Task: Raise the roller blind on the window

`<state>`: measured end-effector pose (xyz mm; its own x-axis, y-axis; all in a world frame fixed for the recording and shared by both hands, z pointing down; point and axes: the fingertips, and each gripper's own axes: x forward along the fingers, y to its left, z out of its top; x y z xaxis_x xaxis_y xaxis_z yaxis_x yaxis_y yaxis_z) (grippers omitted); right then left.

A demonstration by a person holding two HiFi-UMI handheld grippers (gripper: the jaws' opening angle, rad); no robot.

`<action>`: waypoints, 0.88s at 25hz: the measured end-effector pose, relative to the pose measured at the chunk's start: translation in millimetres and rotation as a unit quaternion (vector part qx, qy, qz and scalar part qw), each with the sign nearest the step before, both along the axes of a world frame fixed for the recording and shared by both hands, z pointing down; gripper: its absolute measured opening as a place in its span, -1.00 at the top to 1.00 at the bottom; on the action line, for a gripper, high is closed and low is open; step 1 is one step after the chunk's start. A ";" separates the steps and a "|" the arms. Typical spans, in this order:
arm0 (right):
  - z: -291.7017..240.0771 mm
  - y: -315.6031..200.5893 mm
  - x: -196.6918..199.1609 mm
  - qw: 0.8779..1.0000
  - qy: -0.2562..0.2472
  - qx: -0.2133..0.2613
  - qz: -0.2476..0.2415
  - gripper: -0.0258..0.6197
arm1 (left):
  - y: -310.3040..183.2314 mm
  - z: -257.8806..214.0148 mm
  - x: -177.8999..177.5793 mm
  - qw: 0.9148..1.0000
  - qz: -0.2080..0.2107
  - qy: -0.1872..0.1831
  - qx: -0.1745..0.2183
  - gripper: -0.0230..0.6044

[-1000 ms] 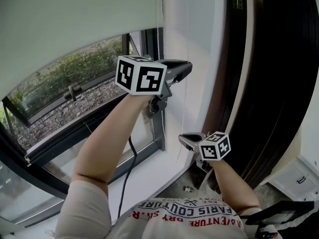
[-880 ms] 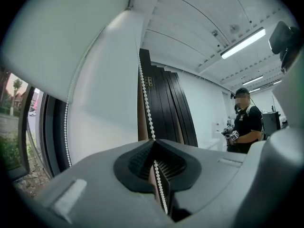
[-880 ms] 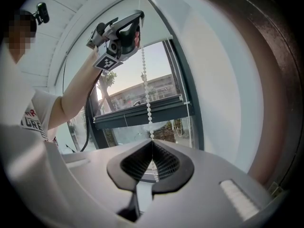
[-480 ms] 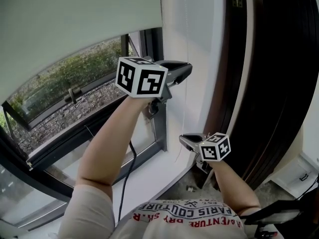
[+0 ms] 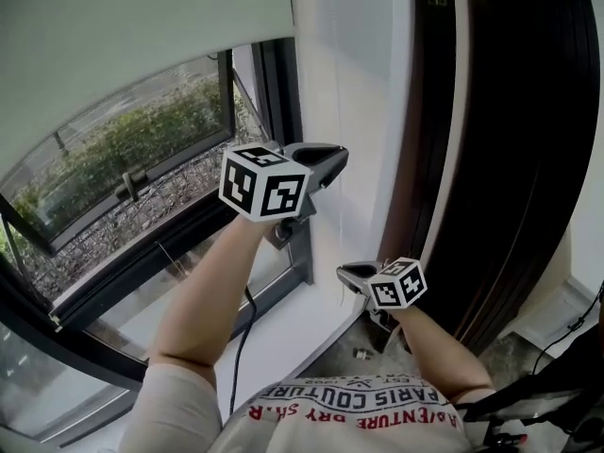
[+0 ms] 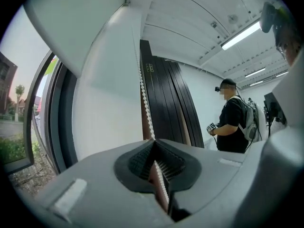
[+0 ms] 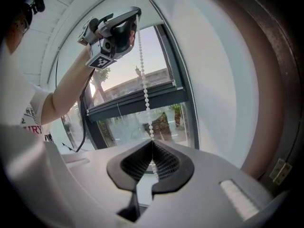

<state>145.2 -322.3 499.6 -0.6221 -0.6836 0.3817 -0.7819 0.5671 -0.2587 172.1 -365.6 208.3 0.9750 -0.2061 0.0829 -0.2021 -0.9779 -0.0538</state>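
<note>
The pale roller blind [image 5: 142, 45] covers the upper part of the window [image 5: 123, 159]. A white bead chain [image 6: 145, 103] hangs beside the white wall [image 5: 354, 111]. My left gripper [image 5: 326, 163] is held high at the window's right edge and is shut on the chain, which passes between its pads [image 6: 154, 148]. Lower down, my right gripper [image 5: 351, 274] is shut on the same bead chain [image 7: 142, 75], which enters its jaws from above [image 7: 152, 148]. In the right gripper view the left gripper [image 7: 118, 30] shows higher up on the chain.
A dark window frame [image 5: 283, 111] stands left of the chain. Tall dark panels [image 5: 528, 159] rise to the right. A white sill [image 5: 283, 328] lies below, with a black cable [image 5: 243, 338] hanging over it. Another person [image 6: 235, 127] stands far back in the room.
Both grippers have sunk, still shut on the bead chain. The blind's lower edge sits slightly higher in the head view.
</note>
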 end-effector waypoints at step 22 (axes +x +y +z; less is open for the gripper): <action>163.3 53.2 4.7 0.987 0.070 -0.148 -0.010 0.90 | 16.2 180.8 -3.5 0.995 -0.004 -0.070 -0.072 0.90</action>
<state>149.9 -269.2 662.9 -0.5616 -0.5176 0.6455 -0.8109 0.4994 -0.3050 168.6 -349.4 389.1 0.9502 -0.1902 0.2470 -0.2107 -0.9757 0.0595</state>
